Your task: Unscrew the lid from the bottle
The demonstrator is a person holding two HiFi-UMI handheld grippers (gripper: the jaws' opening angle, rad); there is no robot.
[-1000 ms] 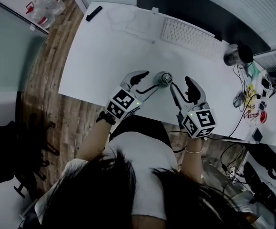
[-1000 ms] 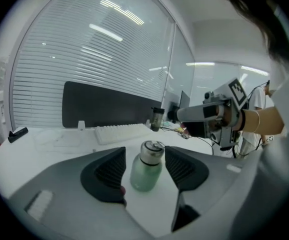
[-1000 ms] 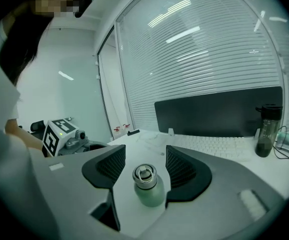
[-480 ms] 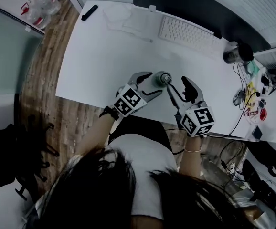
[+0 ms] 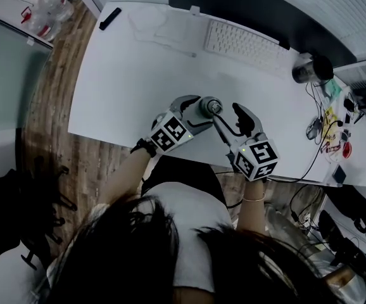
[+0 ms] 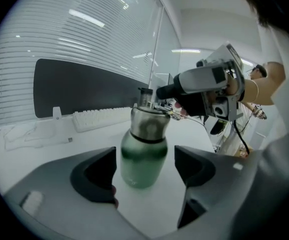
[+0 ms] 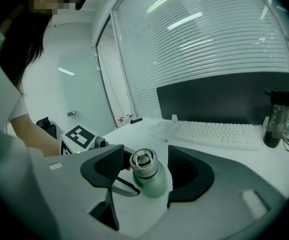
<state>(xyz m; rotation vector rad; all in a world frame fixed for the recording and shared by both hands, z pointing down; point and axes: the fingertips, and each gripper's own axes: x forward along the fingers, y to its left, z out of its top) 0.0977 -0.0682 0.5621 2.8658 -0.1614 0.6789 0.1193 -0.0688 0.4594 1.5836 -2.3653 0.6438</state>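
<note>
1. A green bottle (image 5: 205, 107) stood upright on the white bench (image 5: 132, 75), near the front edge and just in front of the person.
2. Its steel lid (image 7: 143, 161) was on the neck, and a small ring on top of the lid lay flat.
3. The left gripper (image 5: 201, 109) reached in from the person's left at the height of the bottle's body. In the left gripper view its 2 jaws were wide apart with the green body between them. The pad on that view's left was very close to the bottle, and I could not tell if it touched. A clear gap showed at the other pad, so this gripper gripped nothing.
4. The right gripper (image 5: 226, 113) came in from the person's right, higher up and level with the lid. In the right gripper view its jaws were also spread, 1 on each side of the lid. They were close to the lid but not closed on it.
5. The marker cube (image 7: 78, 135) of the left gripper showed behind the bottle in the right gripper view.
6. A white keyboard (image 5: 243, 43) lay at the far side of the bench in front of a dark screen (image 7: 224, 96).
7. A dark tumbler (image 5: 303, 73) stood at the keyboard's right end.
8. A small black bar (image 5: 110, 18) lay at the far left corner, well apart from the bottle.
</note>
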